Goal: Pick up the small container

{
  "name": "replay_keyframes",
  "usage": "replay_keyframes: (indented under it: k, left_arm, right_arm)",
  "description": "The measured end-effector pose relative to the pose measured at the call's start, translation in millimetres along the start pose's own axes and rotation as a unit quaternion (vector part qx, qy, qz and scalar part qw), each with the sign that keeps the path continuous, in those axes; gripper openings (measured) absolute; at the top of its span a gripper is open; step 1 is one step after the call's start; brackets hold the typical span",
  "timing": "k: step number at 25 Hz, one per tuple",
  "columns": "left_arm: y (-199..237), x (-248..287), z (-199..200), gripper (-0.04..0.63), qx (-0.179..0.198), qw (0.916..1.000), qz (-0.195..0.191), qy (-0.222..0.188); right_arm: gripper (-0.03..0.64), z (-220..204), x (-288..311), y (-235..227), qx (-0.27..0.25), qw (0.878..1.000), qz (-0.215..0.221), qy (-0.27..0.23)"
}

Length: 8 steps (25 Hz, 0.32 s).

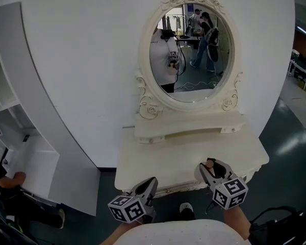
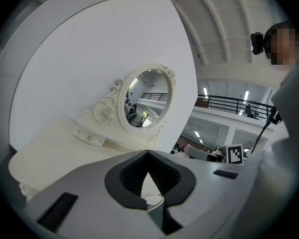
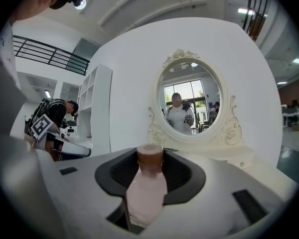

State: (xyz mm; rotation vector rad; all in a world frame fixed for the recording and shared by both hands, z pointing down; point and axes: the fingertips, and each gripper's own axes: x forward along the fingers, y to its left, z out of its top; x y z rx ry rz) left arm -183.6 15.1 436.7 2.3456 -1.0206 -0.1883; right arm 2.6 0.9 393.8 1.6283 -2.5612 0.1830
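The small container is a pale pink bottle with a brown cap, and my right gripper is shut on it, cap pointing out past the jaws. In the head view the right gripper hovers over the front right of the cream dressing table, with the bottle's cap just showing between the fingers. My left gripper hangs at the table's front edge on the left. Its jaws meet at the tips with nothing between them.
An oval mirror in an ornate frame stands at the back of the table above a narrow ledge. A curved white wall rises behind it. A white shelf unit stands to the left, with a person's hand at its base.
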Motion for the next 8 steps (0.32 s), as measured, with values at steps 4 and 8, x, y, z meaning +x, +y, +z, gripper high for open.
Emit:
replay_keyframes:
  k: [4,8]
  left_arm:
    - [-1.2,-4.0,-3.0,0.0,0.0,1.0,-0.003,0.001]
    - [0.0,-7.8,-7.4,0.0,-0.001,1.0,-0.003,0.005]
  right_arm:
    - [0.141,-1.8,-3.3,3.4,0.0,1.0,-0.003,0.001]
    - [0.141,-1.9,-5.0,5.2,-0.005,1.0,-0.01,0.003]
